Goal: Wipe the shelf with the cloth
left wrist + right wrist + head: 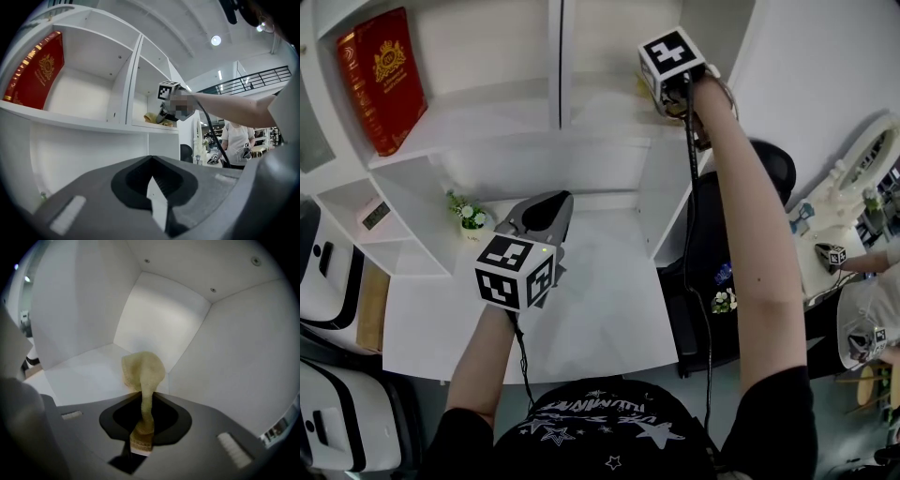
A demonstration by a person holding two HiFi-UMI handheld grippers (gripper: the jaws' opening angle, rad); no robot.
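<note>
Cloth (143, 373): yellow, pinched in the right gripper (142, 399). The jaws are clamped on a twisted neck of it. A bunched wad sticks out past the tips and the hemmed end trails back behind them. It's inside the top-right bay of the shelf (79, 366), with the wad pointing at the back corner. It's just above or on the bay floor; can't tell contact. The left gripper view agrees.

Handling, my read: light, limp, no stiffness, won't push back. Only the wad does the wiping, so pressure has to come from the jaw tips riding low. The hold on the narrow neck looks OK for dragging, but it could pull out if the wad snags in the corner. A better hold would be nearer the wad, with more fabric in the jaws. Nothing fragile in this bay.

Left gripper (547, 204): jaws together, nothing in them, hanging over the desk (609, 319) below the shelf, idle. Red book (382, 75) in the top-left bay and small plant (469, 214) in the lower nook are both well apart from the cloth.
</note>
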